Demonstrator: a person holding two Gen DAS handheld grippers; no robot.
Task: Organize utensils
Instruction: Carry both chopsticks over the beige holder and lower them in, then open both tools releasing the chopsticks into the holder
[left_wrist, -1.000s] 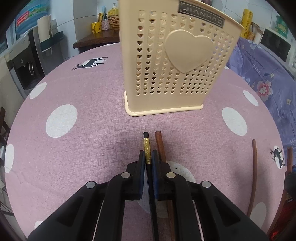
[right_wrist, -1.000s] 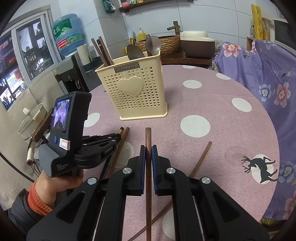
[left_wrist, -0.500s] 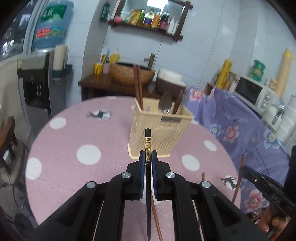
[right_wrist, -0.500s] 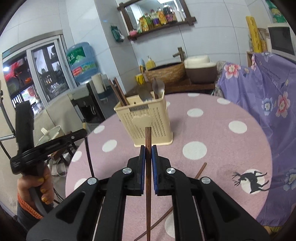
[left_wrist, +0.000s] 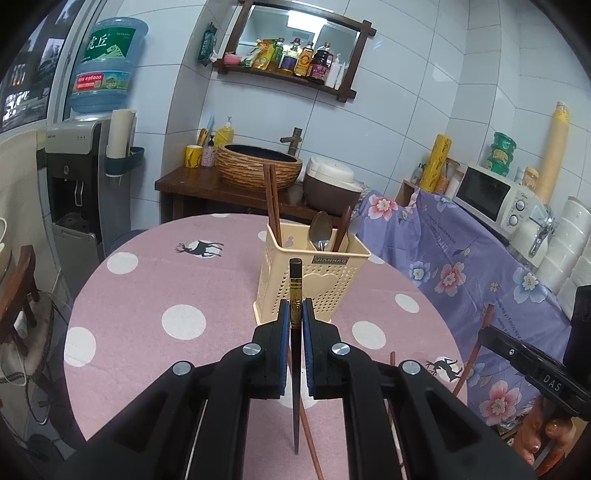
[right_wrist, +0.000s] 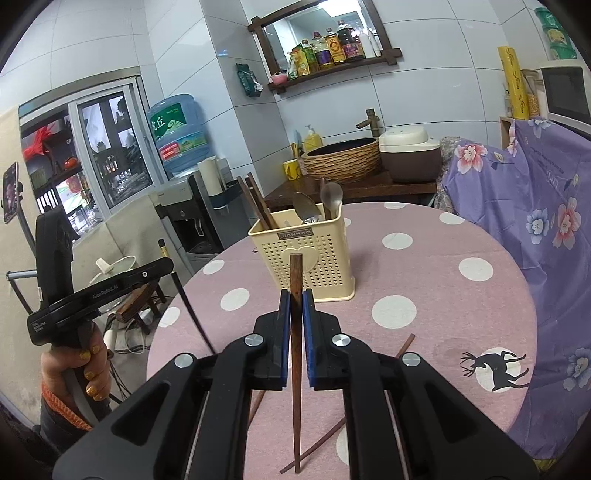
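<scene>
Both grippers pinch a chopstick each. The left gripper (left_wrist: 295, 314) clamps a dark chopstick (left_wrist: 295, 280) with a gold band; the right gripper (right_wrist: 295, 306) clamps a brown chopstick (right_wrist: 295, 273). Each stick runs lengthwise along its gripper, blunt end forward and raised, thin tip trailing toward the table (left_wrist: 147, 288). The holder (left_wrist: 314, 273) stands straight ahead of both, beyond the tips and lower, already holding chopsticks and spoons. Neither hand looks clearly nearer. More sticks lie on the table below.
</scene>
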